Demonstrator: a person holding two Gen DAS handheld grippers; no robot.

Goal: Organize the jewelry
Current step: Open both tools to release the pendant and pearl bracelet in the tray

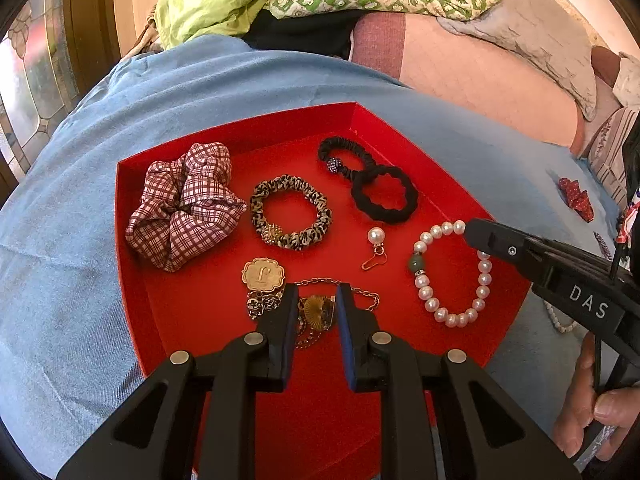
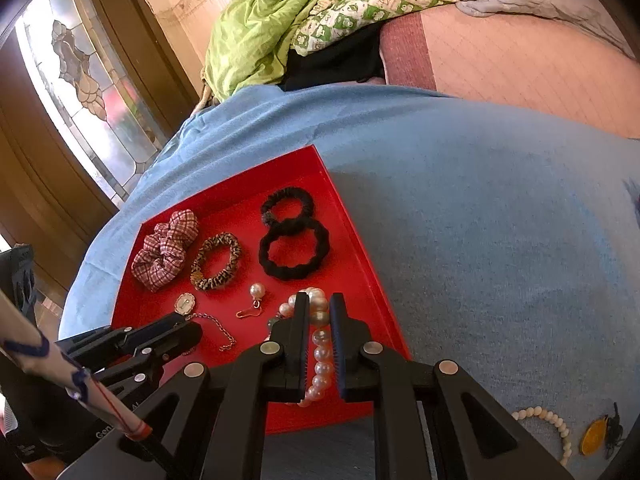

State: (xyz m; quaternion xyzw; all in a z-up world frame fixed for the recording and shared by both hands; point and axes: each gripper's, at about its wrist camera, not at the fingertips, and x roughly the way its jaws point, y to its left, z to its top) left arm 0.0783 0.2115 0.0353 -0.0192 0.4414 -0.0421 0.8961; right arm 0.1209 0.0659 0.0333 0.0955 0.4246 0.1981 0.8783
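The white pearl bracelet with one green bead [image 1: 452, 274] sits at the right side of the shallow red cardboard tray [image 1: 132, 216], and the right gripper [image 2: 320, 350] has its far strand pinched, jaws clamped almost fully together on the pearls. From the left camera you see that gripper's black tip touching the bracelet's top right corner.

The left gripper [image 1: 313, 314] is over at the tray's near edge, jaws nearly closed around a gold fan-shaped pendant on a thin chain [image 1: 318, 308], but I can't tell if the pads are actually pressing on it.

Just beside that is a gold scalloped tag [image 1: 262, 274]. Between the two grippers lies a single pearl drop with a gold hook [image 1: 374, 246]. Farther back: a red plaid fabric scrunchie [image 1: 184, 204], a leopard-print scrunchie [image 1: 290, 212], and two black scrunchies [image 1: 368, 180] overlapping. The tray rests on a light blue cloth [image 1: 248, 80]; a string of small cream beads [image 2: 548, 426] lies off-tray on it.
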